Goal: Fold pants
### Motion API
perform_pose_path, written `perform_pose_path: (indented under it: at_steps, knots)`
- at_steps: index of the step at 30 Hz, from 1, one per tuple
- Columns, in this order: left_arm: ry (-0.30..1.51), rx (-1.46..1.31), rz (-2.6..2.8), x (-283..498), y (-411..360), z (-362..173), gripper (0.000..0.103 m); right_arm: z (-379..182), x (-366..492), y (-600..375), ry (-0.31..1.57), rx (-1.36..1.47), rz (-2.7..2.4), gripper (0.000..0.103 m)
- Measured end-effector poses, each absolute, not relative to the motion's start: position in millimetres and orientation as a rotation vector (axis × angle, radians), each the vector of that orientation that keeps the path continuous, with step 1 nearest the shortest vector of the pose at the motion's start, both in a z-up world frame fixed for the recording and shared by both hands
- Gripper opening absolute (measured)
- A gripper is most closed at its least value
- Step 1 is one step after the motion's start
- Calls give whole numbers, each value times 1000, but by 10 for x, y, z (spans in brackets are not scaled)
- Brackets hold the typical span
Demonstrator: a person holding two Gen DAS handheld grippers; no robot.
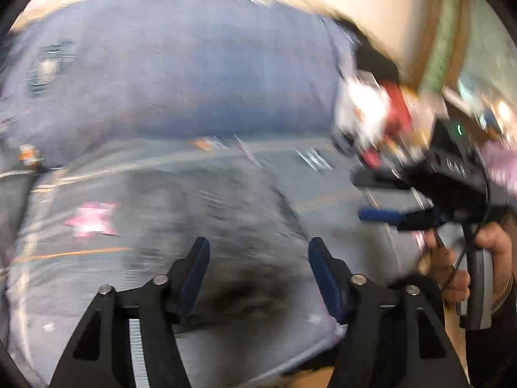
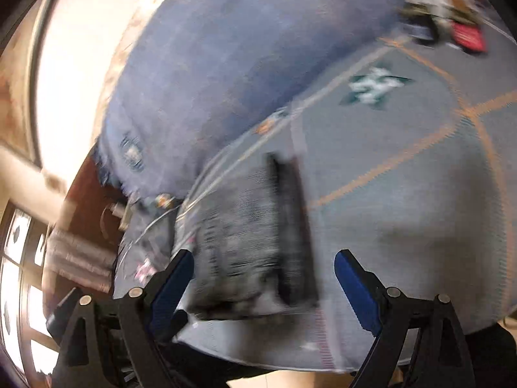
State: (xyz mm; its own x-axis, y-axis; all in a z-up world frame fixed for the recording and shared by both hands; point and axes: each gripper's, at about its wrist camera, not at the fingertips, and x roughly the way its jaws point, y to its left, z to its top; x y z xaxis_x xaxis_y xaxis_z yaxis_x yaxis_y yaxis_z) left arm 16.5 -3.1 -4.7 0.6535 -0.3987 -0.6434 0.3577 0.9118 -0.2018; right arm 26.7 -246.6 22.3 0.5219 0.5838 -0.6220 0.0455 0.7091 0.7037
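A dark grey folded garment, the pants (image 1: 232, 220), lies on a grey-blue patterned bed cover (image 1: 323, 174); both views are motion-blurred. My left gripper (image 1: 258, 258) is open and empty just above the pants. In the right wrist view the pants (image 2: 245, 236) lie between and ahead of the fingers of my open, empty right gripper (image 2: 263, 270). The right gripper (image 1: 381, 215) also shows in the left wrist view at the right, held by a hand, its fingers apart over the cover.
A blue denim-coloured cushion or blanket (image 1: 181, 64) lies beyond the pants. Small cluttered items (image 1: 374, 110) in white and red sit at the bed's far right. The cover (image 2: 404, 168) has orange lines and a green-white patch. Dark wooden furniture (image 2: 84, 194) stands at left.
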Motion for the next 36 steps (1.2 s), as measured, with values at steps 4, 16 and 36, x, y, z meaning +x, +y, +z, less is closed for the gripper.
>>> perform_pose_path:
  at_steps: [4, 16, 36]
  knots:
    - [793, -177, -210, 353, 673, -217, 68, 291, 376, -1868, 1039, 731, 540, 91]
    - [959, -102, -185, 510, 478, -660, 70, -60, 492, -1562, 1180, 627, 402, 88]
    - [1031, -143, -178, 552, 238, -915, 74, -50, 1547, -1091, 1193, 496, 458, 91]
